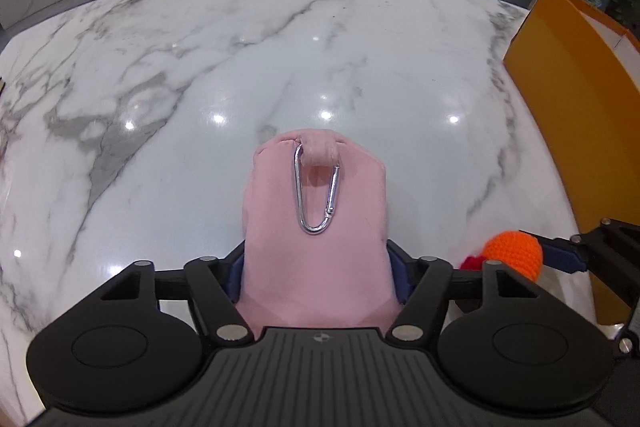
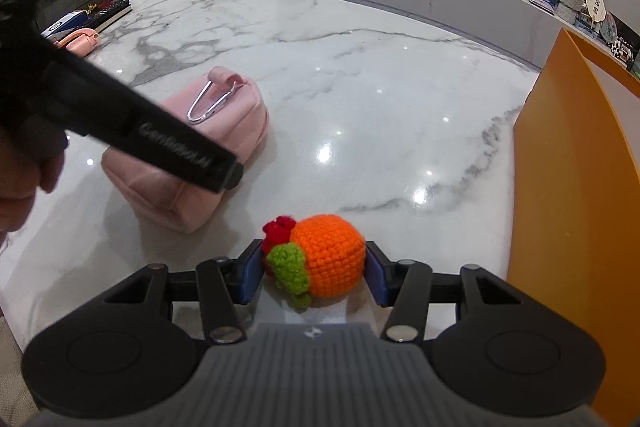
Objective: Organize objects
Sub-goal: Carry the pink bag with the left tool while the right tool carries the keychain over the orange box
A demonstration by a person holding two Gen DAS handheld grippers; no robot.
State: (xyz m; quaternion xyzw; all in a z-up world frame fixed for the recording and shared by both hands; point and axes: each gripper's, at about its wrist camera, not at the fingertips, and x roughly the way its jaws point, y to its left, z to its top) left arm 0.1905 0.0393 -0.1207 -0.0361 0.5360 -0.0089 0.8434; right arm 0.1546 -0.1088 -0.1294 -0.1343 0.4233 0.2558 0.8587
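Note:
A pink fabric pouch point(image 1: 276, 227) lies on the marble table point(image 1: 200, 87), with a silver carabiner point(image 1: 298, 183) clipped to its loop. My left gripper point(image 1: 318, 267) is shut on the pouch, its blue pads pressing both sides. In the right wrist view the pouch point(image 2: 236, 123) shows at left, partly hidden by the left gripper's black finger point(image 2: 180, 151). My right gripper point(image 2: 314, 273) is shut on an orange crochet fruit point(image 2: 332, 259) with green and red trim, low over the table. That fruit point(image 1: 514, 253) also shows at the right of the left wrist view.
A tall orange box point(image 2: 580, 187) stands open at the table's right edge, close to the right gripper. At the far left lie a pink phone-like object point(image 2: 80, 41) and a black keyboard point(image 2: 112, 13). A marble counter with clutter runs behind.

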